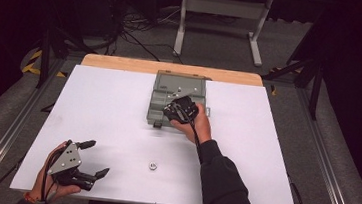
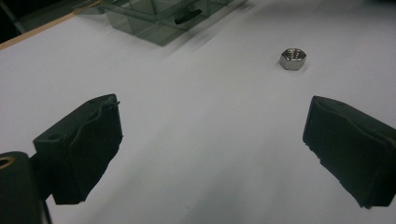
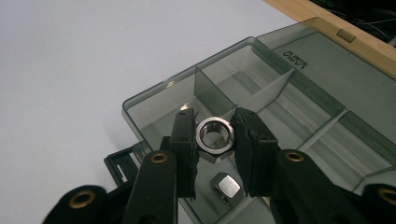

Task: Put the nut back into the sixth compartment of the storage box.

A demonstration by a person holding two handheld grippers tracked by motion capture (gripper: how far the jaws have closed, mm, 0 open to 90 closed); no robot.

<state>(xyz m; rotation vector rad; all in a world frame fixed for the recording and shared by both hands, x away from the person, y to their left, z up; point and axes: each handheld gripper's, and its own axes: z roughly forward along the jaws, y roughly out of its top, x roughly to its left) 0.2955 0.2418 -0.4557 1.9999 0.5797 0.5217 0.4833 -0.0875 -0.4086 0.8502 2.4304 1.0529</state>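
We hold a nut point(image 3: 214, 134) between the right gripper's point(image 3: 214, 140) jaws above the box point(image 3: 154, 100), ready to drop; the left gripper point(image 2: 212, 140) waits wide open, a loose nut point(image 2: 293, 59) at one o'clock.

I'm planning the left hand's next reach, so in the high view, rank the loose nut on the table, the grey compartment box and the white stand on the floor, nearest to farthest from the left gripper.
1. The loose nut, on the white table to the right of the left gripper.
2. The compartment box, farther back, near the table's far edge.
3. The white stand, on the floor beyond the table.
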